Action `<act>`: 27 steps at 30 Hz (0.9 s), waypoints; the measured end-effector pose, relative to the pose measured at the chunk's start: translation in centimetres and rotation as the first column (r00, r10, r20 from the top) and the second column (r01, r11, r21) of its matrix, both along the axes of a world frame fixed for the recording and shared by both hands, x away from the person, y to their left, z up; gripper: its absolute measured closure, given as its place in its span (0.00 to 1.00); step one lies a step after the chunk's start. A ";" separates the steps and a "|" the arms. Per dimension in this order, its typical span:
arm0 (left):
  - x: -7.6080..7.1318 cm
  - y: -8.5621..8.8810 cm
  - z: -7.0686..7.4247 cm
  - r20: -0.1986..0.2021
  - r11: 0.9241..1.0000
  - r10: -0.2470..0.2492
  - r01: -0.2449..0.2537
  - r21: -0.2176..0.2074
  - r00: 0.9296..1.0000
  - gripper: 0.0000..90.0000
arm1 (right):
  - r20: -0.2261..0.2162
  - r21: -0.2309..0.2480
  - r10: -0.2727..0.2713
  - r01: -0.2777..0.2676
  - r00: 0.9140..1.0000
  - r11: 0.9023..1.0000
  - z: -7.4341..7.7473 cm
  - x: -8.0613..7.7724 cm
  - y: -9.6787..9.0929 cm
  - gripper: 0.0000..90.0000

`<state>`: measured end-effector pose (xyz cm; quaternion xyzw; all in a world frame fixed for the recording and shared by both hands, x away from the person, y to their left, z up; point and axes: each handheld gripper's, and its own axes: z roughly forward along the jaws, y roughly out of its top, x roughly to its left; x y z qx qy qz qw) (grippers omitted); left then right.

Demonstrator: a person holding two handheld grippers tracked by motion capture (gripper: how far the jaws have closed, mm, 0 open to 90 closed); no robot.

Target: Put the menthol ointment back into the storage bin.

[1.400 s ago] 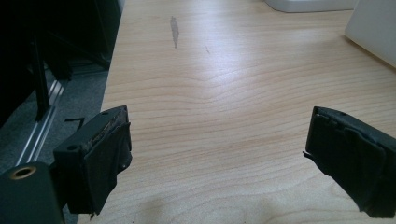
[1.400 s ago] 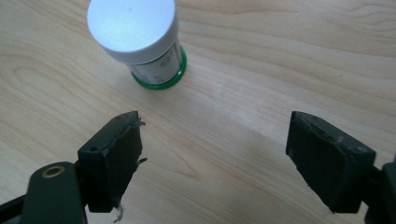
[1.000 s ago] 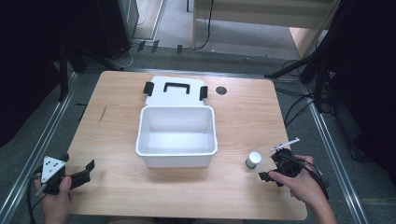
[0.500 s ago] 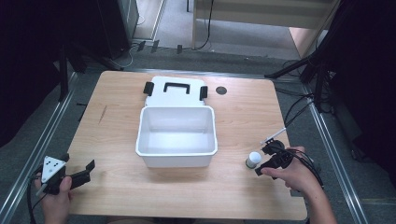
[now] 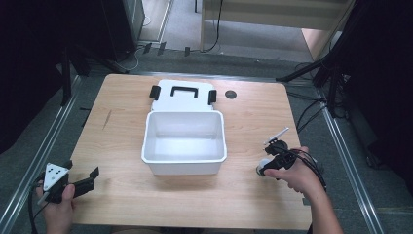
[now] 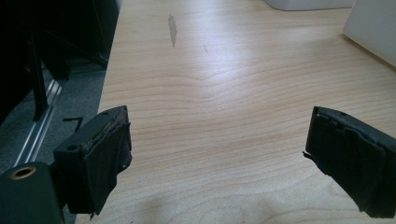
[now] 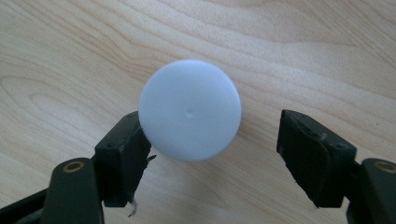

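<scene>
Near table's right edge: right gripper [image 7: 212, 140], jaws just closing around small round white-capped container [image 7: 190, 109]; one pad touching, other apart.
Front-left corner: left gripper [image 6: 219, 158], jaws wide, empty.

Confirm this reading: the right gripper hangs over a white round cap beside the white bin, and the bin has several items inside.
One thing is wrong: the white bin is empty, as the high view shows. The rest stands: the right gripper, whose jaws have just been closing, hangs over the white round cap, with a gap left at one pad, and the cap stands on the table beside the bin.
</scene>
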<state>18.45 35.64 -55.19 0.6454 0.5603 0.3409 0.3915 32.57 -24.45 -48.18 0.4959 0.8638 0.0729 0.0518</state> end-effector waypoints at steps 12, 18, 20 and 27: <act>0.0 0.0 0.0 0.001 1.000 -0.002 0.002 -0.001 1.000 0.09 | -0.020 0.039 0.011 -0.011 1.000 0.999 0.4 0.5 0.3 0.57; 0.0 0.0 0.0 0.000 1.000 -0.001 0.001 0.000 1.000 0.09 | -0.017 0.045 0.029 -0.029 0.999 0.999 1.2 0.4 0.5 0.57; 0.0 0.0 0.0 0.000 1.000 -0.001 0.001 -0.001 1.000 0.09 | -0.016 0.052 0.032 -0.032 0.999 0.998 1.6 0.5 0.7 0.57; 0.0 0.0 0.0 0.000 1.000 -0.001 0.001 -0.001 1.000 0.09 | -0.010 0.070 0.045 -0.044 0.999 0.997 3.2 0.6 1.0 0.57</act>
